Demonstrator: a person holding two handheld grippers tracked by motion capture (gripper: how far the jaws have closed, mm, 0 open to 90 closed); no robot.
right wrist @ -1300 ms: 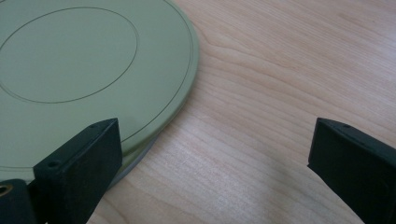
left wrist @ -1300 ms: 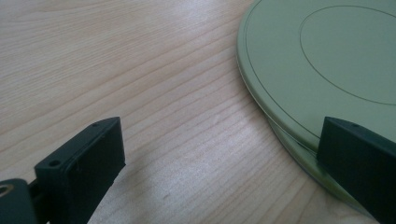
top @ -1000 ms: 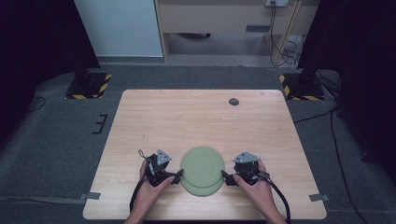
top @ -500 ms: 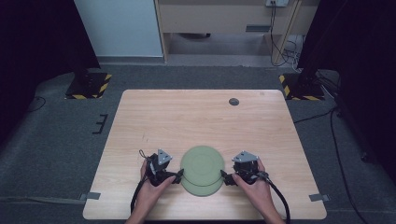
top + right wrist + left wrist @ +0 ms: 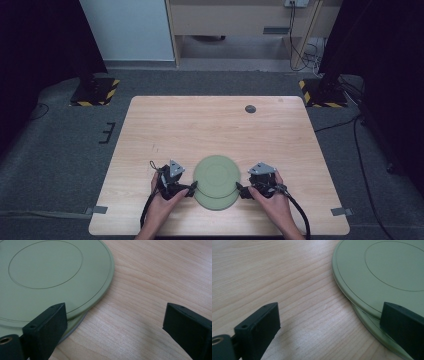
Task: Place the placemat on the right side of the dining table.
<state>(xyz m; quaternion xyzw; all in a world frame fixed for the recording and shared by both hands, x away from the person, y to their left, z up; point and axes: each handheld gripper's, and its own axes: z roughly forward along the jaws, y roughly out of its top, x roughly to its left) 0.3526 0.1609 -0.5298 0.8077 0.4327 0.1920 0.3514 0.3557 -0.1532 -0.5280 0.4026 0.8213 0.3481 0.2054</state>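
I count two green plates [image 5: 216,181] stacked on the worktop [image 5: 200,130], my left tongs [image 5: 190,189] and right tongs [image 5: 240,190] both released, flanking them.

Two stacked green plates [image 5: 216,175] with a smooth, matt, plastic-looking finish and fine incised rings lie on a pale wood-grain table [image 5: 200,125] with a faint sheen. The jaws of the left gripper [image 5: 193,188] and right gripper [image 5: 239,190] look like matt black plastic. Grey carpet-like floor [image 5: 60,150] surrounds the table.
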